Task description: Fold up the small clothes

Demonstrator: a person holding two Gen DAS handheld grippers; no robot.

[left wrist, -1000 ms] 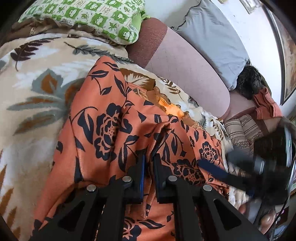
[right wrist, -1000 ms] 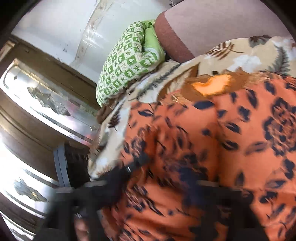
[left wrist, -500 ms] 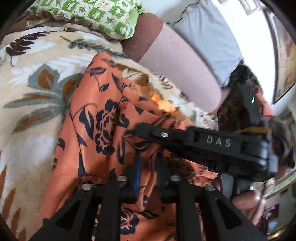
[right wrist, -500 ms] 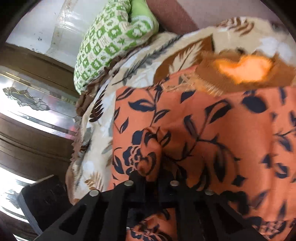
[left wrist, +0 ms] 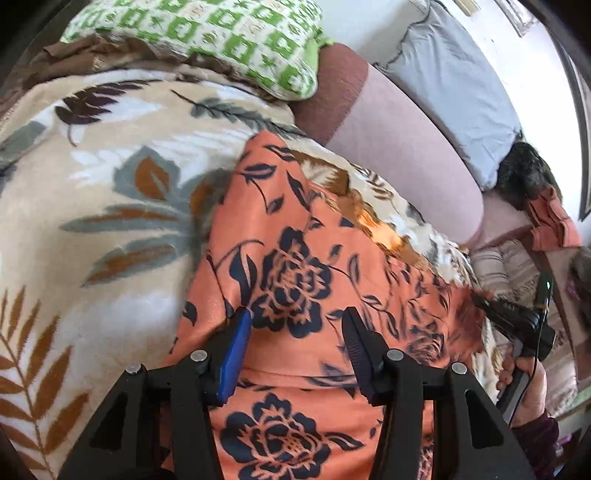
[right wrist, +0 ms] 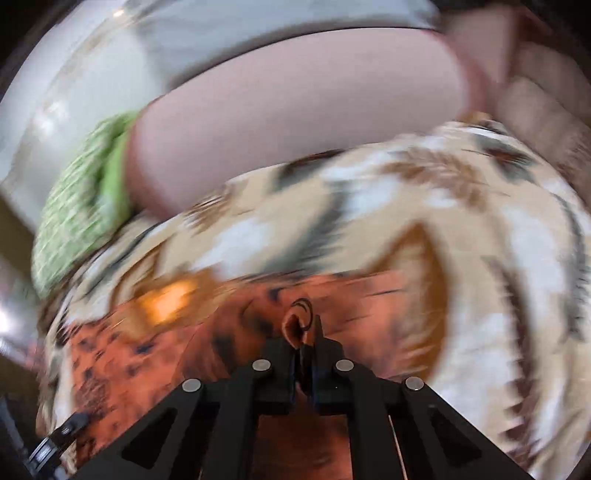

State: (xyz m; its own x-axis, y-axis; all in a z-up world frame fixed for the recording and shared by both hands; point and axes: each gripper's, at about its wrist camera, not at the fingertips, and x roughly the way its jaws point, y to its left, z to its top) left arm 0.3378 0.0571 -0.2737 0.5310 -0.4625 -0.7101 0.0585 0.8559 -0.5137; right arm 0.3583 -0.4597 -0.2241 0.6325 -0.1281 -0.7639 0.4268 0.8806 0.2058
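Observation:
An orange garment with dark blue flowers (left wrist: pixel 303 280) lies spread on a leaf-patterned blanket (left wrist: pixel 92 192). My left gripper (left wrist: pixel 295 321) is open just above the garment, its jaws wide apart and empty. My right gripper (right wrist: pixel 303 332) is shut on a pinched fold of the orange garment (right wrist: pixel 295 325); the right wrist view is motion-blurred. The right gripper also shows at the far right of the left wrist view (left wrist: pixel 517 321), at the garment's right edge, held by a hand.
A green patterned pillow (left wrist: pixel 221 33) and a pink bolster (left wrist: pixel 399 147) lie at the back of the bed. A grey pillow (left wrist: pixel 454 81) and a pile of dark and orange clothes (left wrist: pixel 543 206) sit far right. The blanket (right wrist: pixel 443 221) stretches ahead of the right gripper.
My left gripper has let go of the garment and opened wide. My right gripper, shut on a fold, has swept from in front of the left gripper out to the right, spreading the cloth flatter.

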